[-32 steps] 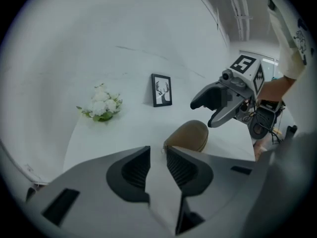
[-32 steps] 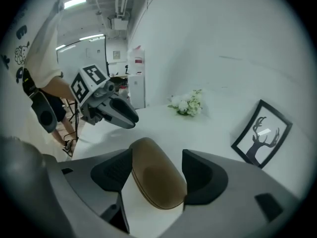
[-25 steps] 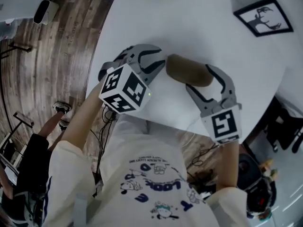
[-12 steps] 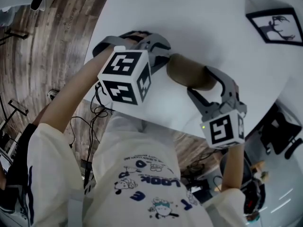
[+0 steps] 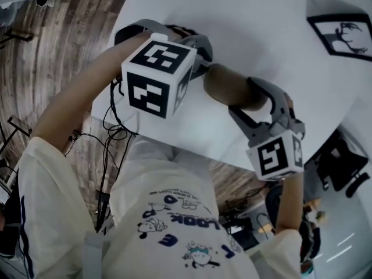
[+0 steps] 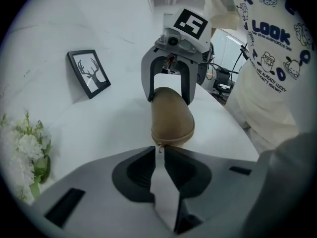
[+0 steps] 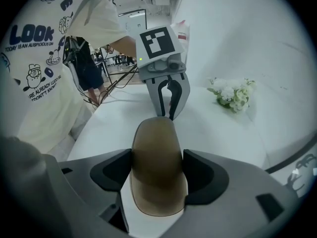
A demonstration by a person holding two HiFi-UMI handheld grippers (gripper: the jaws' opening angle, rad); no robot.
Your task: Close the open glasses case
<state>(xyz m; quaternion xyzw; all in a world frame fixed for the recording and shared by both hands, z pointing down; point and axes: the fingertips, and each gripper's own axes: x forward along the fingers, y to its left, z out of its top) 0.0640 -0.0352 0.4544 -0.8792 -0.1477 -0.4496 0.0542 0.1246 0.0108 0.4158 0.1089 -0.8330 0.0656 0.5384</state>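
1. The person's shirt (image 7: 34, 38) reads "LOOK" in large letters, with a smaller line beneath it, "TODAY IS AN AUSPICIOUS DAY". Both gripper cubes carry black-and-white square markers.
2. The brown glasses case (image 5: 229, 89) lies on the white tabletop (image 5: 250, 28), just right of centre in the head view, its lid down.
3. The right gripper (image 7: 157, 155) comes in from 5 o'clock, and its jaws grasp the case by both long sides.
4. The left gripper (image 6: 158, 155) is at the case's 10 o'clock end. Its jaws have just been closing to a narrow slit, with the zip pull (image 6: 159, 148) between the tips.
5. Compared with a second ago, the left cube (image 5: 157, 77) has rolled to show other faces, while the case and the right gripper sit much as before.
6. A framed deer picture (image 5: 343, 34) is at 2 o'clock.
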